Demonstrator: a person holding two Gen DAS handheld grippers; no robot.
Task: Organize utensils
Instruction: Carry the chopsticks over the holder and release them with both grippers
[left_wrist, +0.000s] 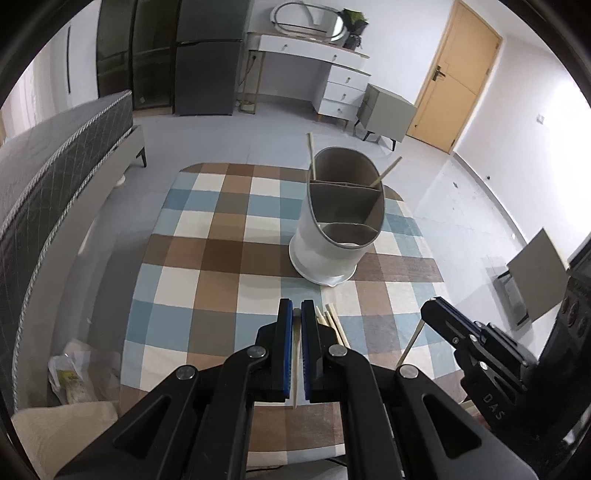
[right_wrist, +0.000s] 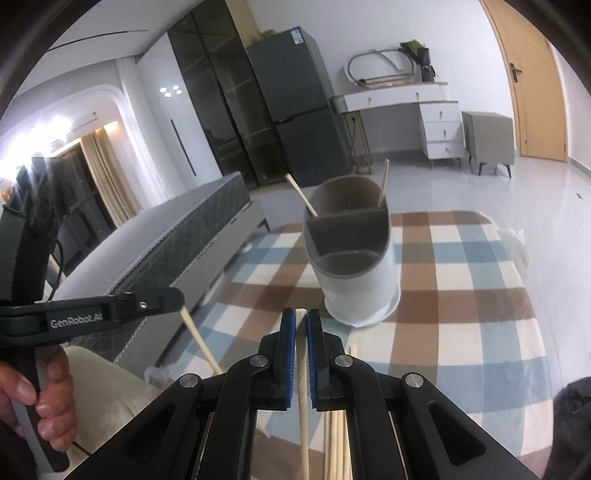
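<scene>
Checked cloth (left_wrist: 221, 236), blue, brown, cream squares | oval white holder (left_wrist: 332, 236), grey dividers, frame centre, two chopsticks (left_wrist: 312, 155) in back compartment | left gripper (left_wrist: 296, 314) clamped on pale chopstick (left_wrist: 296, 369) | right gripper (right_wrist: 301, 321) pinching wooden chopstick (right_wrist: 303, 406) | loose sticks (left_wrist: 332, 325) lower centre.

A checked cloth (left_wrist: 207, 258) is spread over the desk. Behind it are seen a grey mattress (left_wrist: 55, 166), a dark fridge (right_wrist: 295, 107), a white dresser (left_wrist: 332, 74) and a yellow door (left_wrist: 454, 85).
</scene>
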